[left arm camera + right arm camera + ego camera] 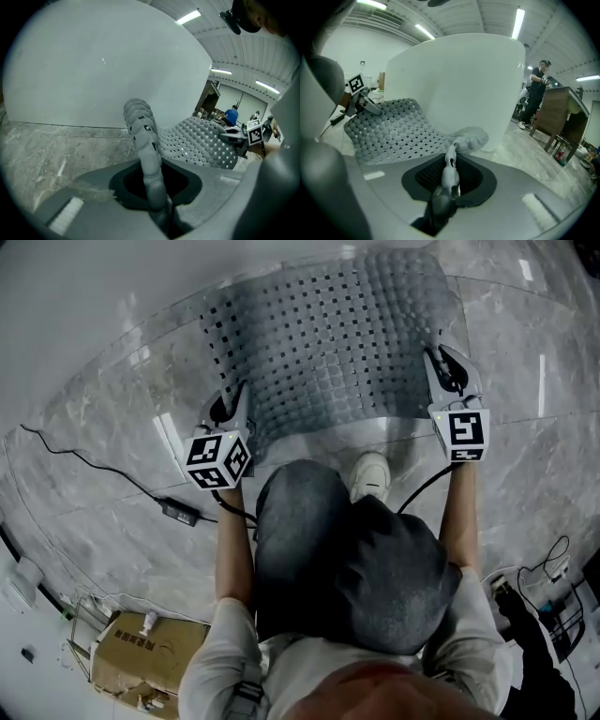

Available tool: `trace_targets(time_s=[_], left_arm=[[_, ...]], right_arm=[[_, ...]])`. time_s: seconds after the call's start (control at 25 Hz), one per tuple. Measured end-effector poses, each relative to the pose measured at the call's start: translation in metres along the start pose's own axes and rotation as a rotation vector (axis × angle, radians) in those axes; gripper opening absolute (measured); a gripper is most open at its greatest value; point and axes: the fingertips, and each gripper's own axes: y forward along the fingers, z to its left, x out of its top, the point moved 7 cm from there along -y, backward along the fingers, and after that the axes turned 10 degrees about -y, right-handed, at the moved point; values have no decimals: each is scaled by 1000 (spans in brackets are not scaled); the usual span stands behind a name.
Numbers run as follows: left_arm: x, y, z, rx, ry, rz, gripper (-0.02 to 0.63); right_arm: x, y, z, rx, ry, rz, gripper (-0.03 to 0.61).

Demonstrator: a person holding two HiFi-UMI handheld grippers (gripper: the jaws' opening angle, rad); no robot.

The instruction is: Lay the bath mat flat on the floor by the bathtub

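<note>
The grey bath mat (pixel 333 338), knobbly and full of small holes, stretches from my two grippers toward the white bathtub (pixel 84 296). My left gripper (pixel 228 416) is shut on the mat's near left corner, and the pinched edge (pixel 140 126) stands up between its jaws. My right gripper (pixel 444 371) is shut on the near right corner, with a thin fold of mat (pixel 451 166) caught between its jaws. In the right gripper view the mat (pixel 393 126) sags between the grippers and its far corner (pixel 472 138) curls at the foot of the bathtub (pixel 473 79).
Grey marble floor (pixel 84 437) lies all round. A black power adapter (pixel 178 512) with its cable lies at the left, a cardboard box (pixel 141 652) at the lower left. A white shoe (pixel 370 474) stands just behind the mat. A person (pixel 536 93) stands by a wooden desk (pixel 560 119) farther off.
</note>
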Motion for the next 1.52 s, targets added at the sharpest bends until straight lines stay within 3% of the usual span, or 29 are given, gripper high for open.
trace_targets(time_s=[1.04,1.32,1.52], left_arm=[[-4,38,24,92,25,53,80],[-2,37,19,84,39,50,80],[-2,36,18,79,45,45,84]], right_arm=[[-42,34,-15,-36,45,117,106],[-30,29,-9,-24,28,89,130],[-18,20,-6,-16,-3,68,190]])
